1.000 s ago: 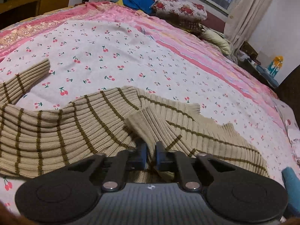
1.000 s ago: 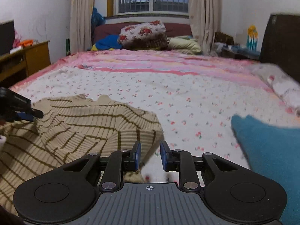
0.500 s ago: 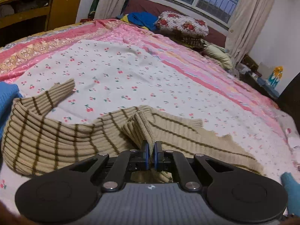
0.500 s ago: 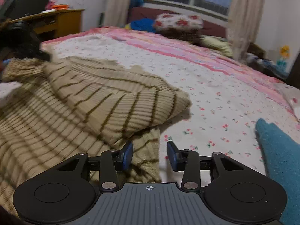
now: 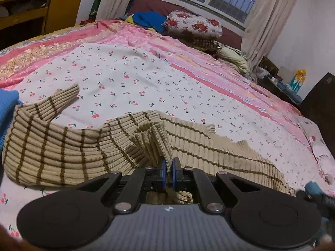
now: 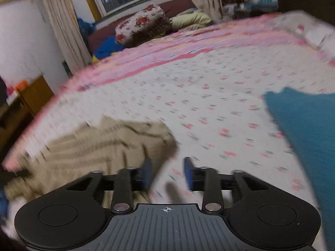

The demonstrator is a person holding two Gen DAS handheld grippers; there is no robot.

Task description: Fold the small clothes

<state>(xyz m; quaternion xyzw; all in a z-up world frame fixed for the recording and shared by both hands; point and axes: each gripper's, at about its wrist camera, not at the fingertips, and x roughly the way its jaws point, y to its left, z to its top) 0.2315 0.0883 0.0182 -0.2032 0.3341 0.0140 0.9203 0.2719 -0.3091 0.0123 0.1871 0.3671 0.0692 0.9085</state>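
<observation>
The sweater lies rumpled on the bed, soft and floppy, likely to sag unless held by its edges. The left gripper is clamped on a bunched fold; the right gripper hangs spread apart, holding nothing.

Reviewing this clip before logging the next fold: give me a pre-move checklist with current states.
1. Left gripper shut on a pinch of the striped beige sweater: ok.
2. Right gripper open, holding nothing: ok.
3. Sweater flat on the cherry-print bedsheet: not ok, bunched at the pinch.
4. Teal garment apart from the sweater: ok.
5. Right wrist view sharp: not ok, motion blur.
</observation>
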